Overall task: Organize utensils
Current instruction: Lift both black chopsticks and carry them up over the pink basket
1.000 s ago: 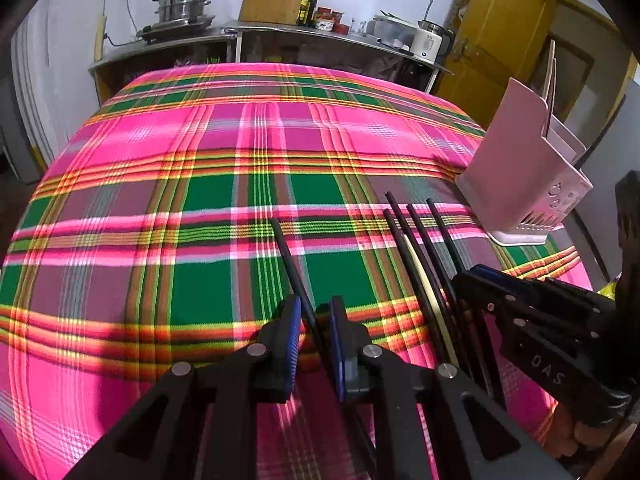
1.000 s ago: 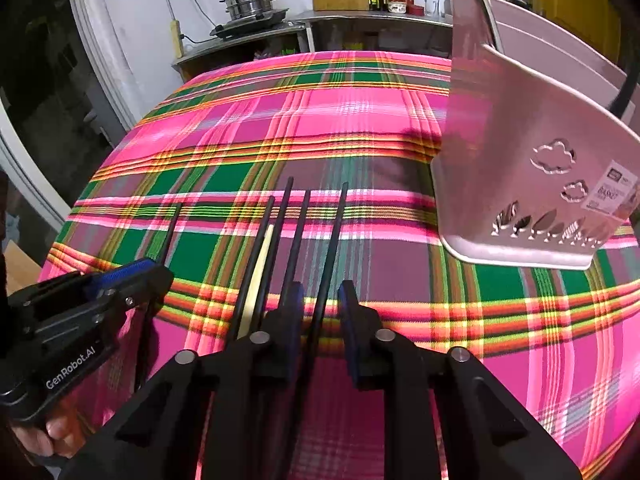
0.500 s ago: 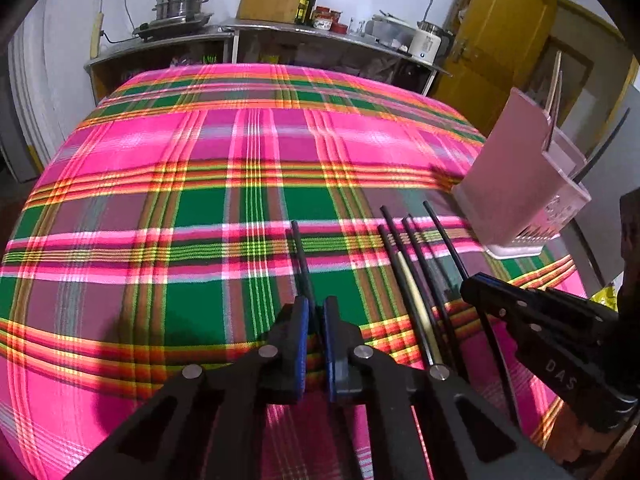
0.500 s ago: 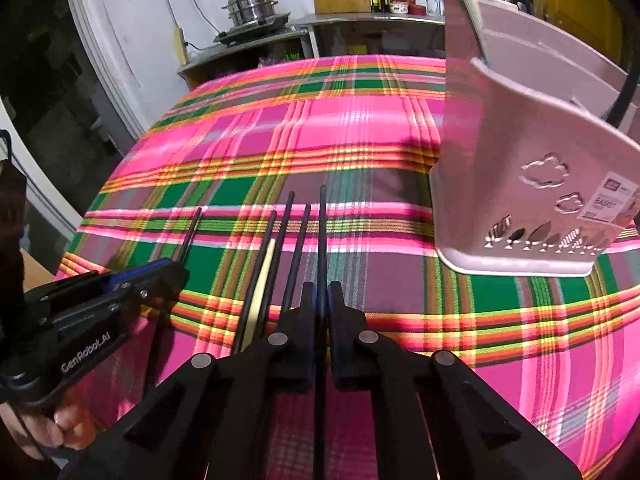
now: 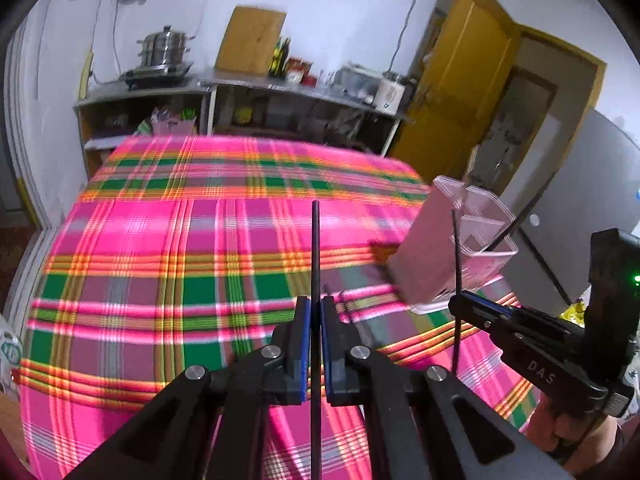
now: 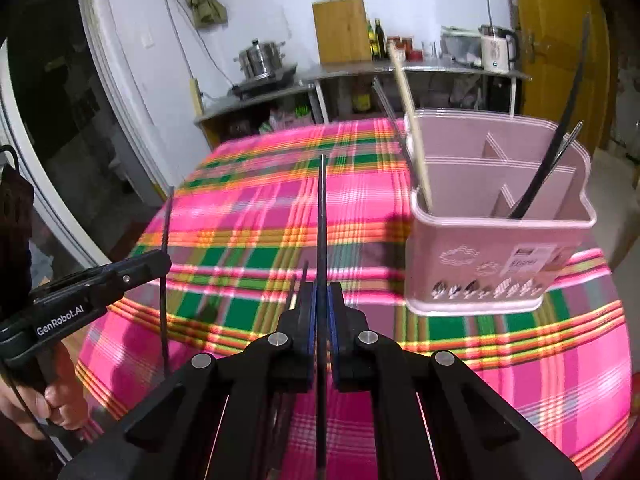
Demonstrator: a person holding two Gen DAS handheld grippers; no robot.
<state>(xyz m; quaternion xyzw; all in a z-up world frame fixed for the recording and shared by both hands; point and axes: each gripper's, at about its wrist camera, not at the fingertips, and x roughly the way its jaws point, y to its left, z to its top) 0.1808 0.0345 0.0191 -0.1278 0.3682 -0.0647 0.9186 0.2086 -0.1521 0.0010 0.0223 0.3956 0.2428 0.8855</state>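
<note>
**Both grippers up with a chopstick each**

So the left gripper is tilted down toward the table, jaws clamped on a black chopstick that sticks out forward past the tips, clear of the plaid cloth. The right gripper has the same pose, jaws pinched on its own dark chopstick. Each one shows up in the other's view, with a hand wrapped around the left handle. The pink utensil holder stands on the right side of the table, with a pale chopstick and dark ones leaning in separate compartments. A few more sticks lie on the cloth just under the right jaws.
</note>
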